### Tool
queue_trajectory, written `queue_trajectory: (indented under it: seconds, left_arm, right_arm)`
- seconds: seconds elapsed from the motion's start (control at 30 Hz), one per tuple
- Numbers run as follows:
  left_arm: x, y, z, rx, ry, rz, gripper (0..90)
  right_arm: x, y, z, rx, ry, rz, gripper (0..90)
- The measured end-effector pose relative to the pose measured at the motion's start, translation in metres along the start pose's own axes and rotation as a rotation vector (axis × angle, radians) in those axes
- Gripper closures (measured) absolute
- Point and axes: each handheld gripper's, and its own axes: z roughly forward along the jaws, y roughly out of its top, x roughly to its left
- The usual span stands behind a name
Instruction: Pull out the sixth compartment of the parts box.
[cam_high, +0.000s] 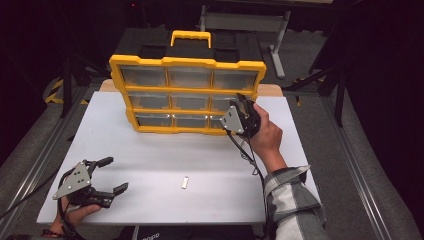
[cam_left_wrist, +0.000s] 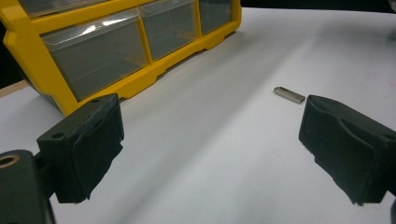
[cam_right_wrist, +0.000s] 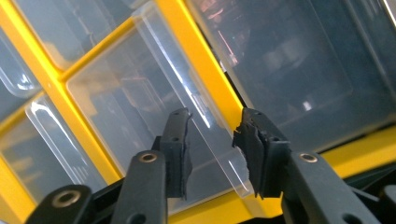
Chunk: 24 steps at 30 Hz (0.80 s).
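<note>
Up close, right gripper (cam_right_wrist: 212, 154) fingers parted around drawer lip (cam_right_wrist: 219, 140) of yellow organizer (cam_high: 187, 95) — left gripper (cam_high: 107, 175) open, metal piece (cam_high: 185, 182) nearby

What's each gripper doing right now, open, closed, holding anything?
Left gripper: open, holding nothing, above the table.
Right gripper: open, jaws either side of a clear drawer's front edge on the yellow organizer, not clamped.

You see: organizer (cam_high: 187, 62) frame yellow, top black | its drawers (cam_high: 189, 77) clear, greyish | your table (cam_high: 150, 150) white | your grippers black, left (cam_high: 107, 175), right (cam_high: 240, 102), plates grey | small bar (cam_high: 185, 182) silver-grey | your sleeve (cam_high: 292, 197) grey-and-white plaid
</note>
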Motion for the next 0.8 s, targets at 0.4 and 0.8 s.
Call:
queue_trajectory:
  seconds: [0.4,0.8]
  left_arm:
    - [-0.001,0.001,-0.002,-0.001,0.001,0.003,8.4]
    - [-0.002,0.001,-0.002,0.001,0.001,0.000,8.5]
  right_arm:
    - [0.022,0.011,0.000,0.059,-0.116,-0.314,90.0]
    - [0.031,0.017,0.002,0.091,-0.170,-0.396,78.0]
